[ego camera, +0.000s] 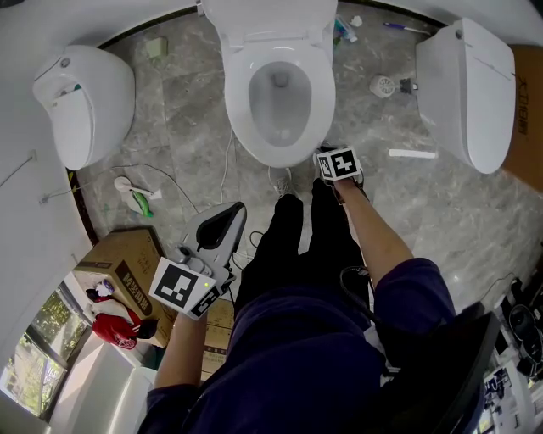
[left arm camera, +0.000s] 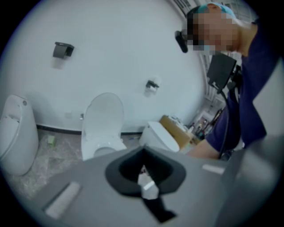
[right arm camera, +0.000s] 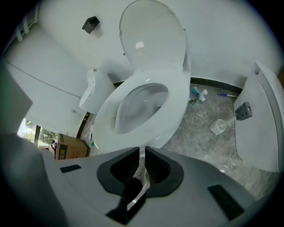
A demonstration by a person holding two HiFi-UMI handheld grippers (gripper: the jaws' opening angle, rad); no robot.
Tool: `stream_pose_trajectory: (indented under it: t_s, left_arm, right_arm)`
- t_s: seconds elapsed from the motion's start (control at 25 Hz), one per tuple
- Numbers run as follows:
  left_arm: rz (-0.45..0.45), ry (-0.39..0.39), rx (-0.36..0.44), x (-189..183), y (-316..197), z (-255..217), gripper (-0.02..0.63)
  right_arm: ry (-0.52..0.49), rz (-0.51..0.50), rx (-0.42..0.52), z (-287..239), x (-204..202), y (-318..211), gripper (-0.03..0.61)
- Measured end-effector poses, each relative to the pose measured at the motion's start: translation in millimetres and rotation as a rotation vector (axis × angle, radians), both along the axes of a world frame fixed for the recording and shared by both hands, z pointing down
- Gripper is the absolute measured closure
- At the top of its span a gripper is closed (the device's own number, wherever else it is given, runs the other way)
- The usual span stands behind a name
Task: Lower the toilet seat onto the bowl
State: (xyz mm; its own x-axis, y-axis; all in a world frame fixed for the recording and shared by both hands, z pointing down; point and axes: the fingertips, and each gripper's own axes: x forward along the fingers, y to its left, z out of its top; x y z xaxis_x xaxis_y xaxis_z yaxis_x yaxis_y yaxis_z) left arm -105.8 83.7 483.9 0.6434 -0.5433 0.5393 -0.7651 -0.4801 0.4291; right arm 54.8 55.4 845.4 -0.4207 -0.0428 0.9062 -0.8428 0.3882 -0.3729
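Note:
In the head view the white toilet stands at the top middle, its seat lying flat on the bowl and its lid raised against the wall. My right gripper hovers just off the bowl's front right rim, jaws together with nothing between them. The right gripper view shows the seat and upright lid just beyond the right gripper. My left gripper hangs back by my left leg, shut and empty; from the left gripper the toilet appears farther off.
A second toilet stands at the left and a third at the right. A cardboard box sits at the lower left. A toilet brush, a cable and small bottles lie on the marble floor.

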Motion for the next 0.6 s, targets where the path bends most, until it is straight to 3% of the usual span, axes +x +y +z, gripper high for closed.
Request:
stream_pose_trajectory:
  t_s: [0.6]
  left_arm:
    - [0.003,0.042,0.044,19,-7,-11,0.612]
  right_arm:
    - [-0.066,0.004,0.054,-43,-1,-13,0.540]
